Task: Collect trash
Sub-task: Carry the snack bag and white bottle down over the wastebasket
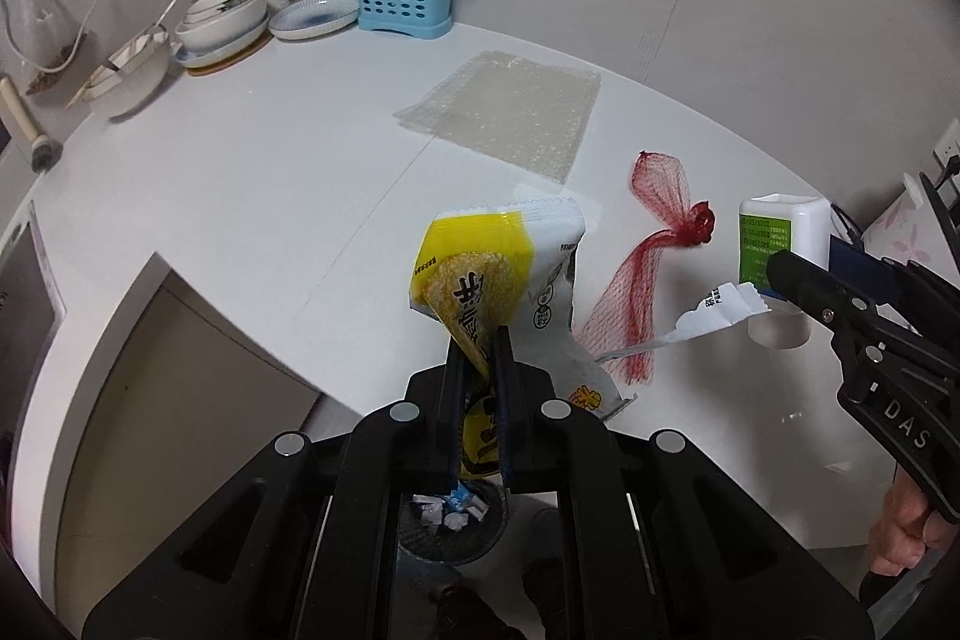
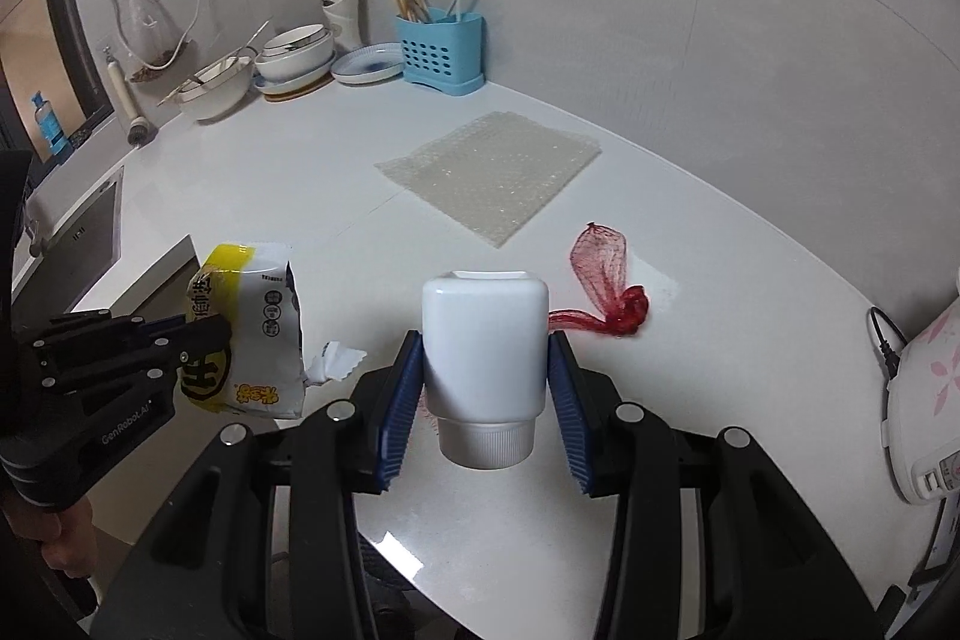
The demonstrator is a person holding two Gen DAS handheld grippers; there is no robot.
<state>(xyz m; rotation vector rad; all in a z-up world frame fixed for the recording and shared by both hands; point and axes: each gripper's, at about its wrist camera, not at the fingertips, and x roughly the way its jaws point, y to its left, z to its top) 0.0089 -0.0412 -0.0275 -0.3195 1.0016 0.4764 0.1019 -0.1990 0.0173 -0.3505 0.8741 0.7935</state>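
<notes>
Tabletop [image 2: 690, 244], white, carries the remaining trash: bubble wrap sheet [image 2: 492, 169], red net bag [image 2: 606, 280]. Bin [image 1: 456, 526] sits below the edge, under my left tool [image 1: 480, 358], which is clenched on the yellow snack wrapper [image 1: 498, 274], held off the tabletop. Best move, I judge: centre the wrapper over the bin, then release. My right tool [image 2: 486, 388] brackets the upside-down white bottle [image 2: 485, 346], pads [image 2: 401, 400] at its sides; firm grasp unclear. Squeeze squarely so it doesn't tip.

Place: we see a home kitchen.
Evidence: at ten o'clock, stacked bowls [image 2: 294, 58]; at twelve, blue utensil holder [image 2: 441, 52] with chopsticks; sink [image 2: 90, 226] at nine.
</notes>
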